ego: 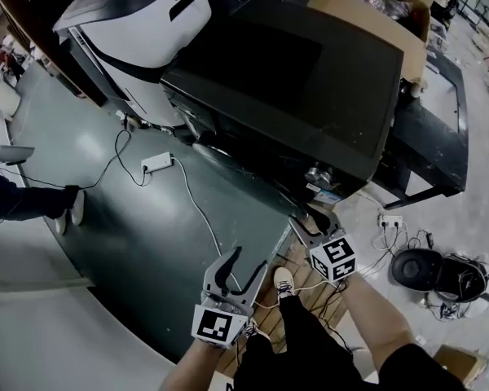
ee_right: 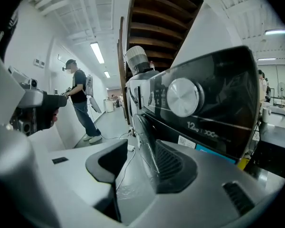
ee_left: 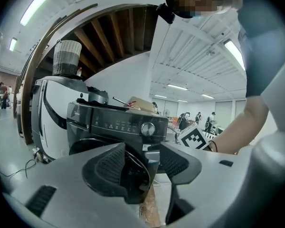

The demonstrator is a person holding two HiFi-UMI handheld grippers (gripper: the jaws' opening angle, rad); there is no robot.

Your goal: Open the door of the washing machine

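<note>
A black front-loading washing machine [ego: 310,80] fills the middle of the head view, seen from above. Its control panel carries a silver knob [ee_left: 147,128] [ee_right: 183,97]. The round door [ee_left: 133,175] shows dark and closed between my left gripper's jaws. My left gripper [ego: 250,261] [ee_left: 142,167] is open and empty, a short way in front of the machine and pointing at the door. My right gripper [ego: 314,218] [ee_right: 137,163] is open too, close below the panel. The door's rim [ee_right: 145,137] runs along its right pad; I cannot tell whether they touch.
A white appliance [ego: 138,23] stands left of the machine. A power strip [ego: 156,164] with a cable lies on the green floor. A person's foot [ego: 69,206] is at the left. A black round object [ego: 420,267] and cables lie at the right. My shoe [ego: 284,279] is beneath the grippers.
</note>
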